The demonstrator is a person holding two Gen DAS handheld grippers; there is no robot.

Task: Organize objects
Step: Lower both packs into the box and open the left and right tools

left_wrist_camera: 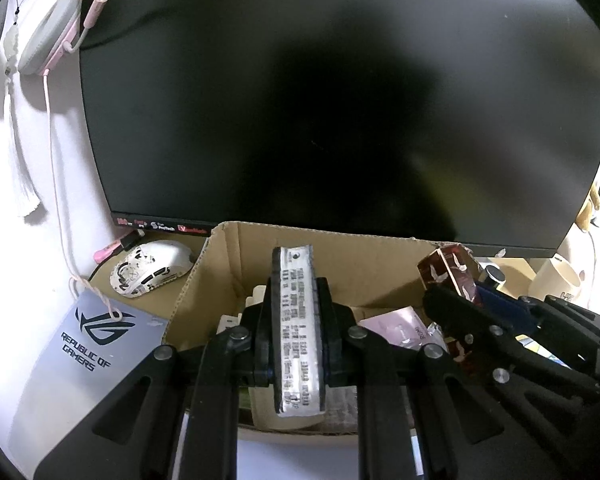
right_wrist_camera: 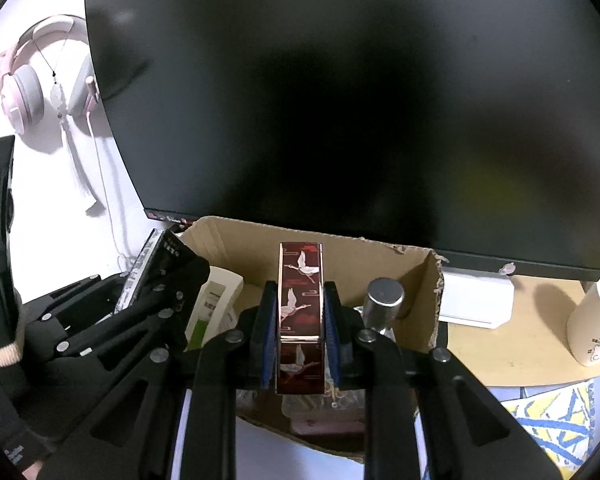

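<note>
My left gripper [left_wrist_camera: 296, 304] is shut on a flat white box with black printed text [left_wrist_camera: 297, 328], held edge-up over an open cardboard box [left_wrist_camera: 224, 264]. My right gripper [right_wrist_camera: 300, 308] is shut on a dark red box with white cranes [right_wrist_camera: 300, 300], held over the same cardboard box [right_wrist_camera: 432, 300]. The right gripper with the red box also shows at the right of the left wrist view [left_wrist_camera: 452, 276]. The left gripper with its box shows at the left of the right wrist view [right_wrist_camera: 168, 272]. Inside the cardboard box lie a metal-capped cylinder [right_wrist_camera: 384, 300] and a white packet [right_wrist_camera: 216, 300].
A large dark monitor [left_wrist_camera: 340, 100] stands right behind the cardboard box. A white mouse [left_wrist_camera: 152, 272] and a grey ROG card [left_wrist_camera: 88, 344] lie to the left. Pink headphones [left_wrist_camera: 52, 28] hang on the wall. A cream mug [right_wrist_camera: 596, 320] and a small white box [right_wrist_camera: 476, 300] sit to the right.
</note>
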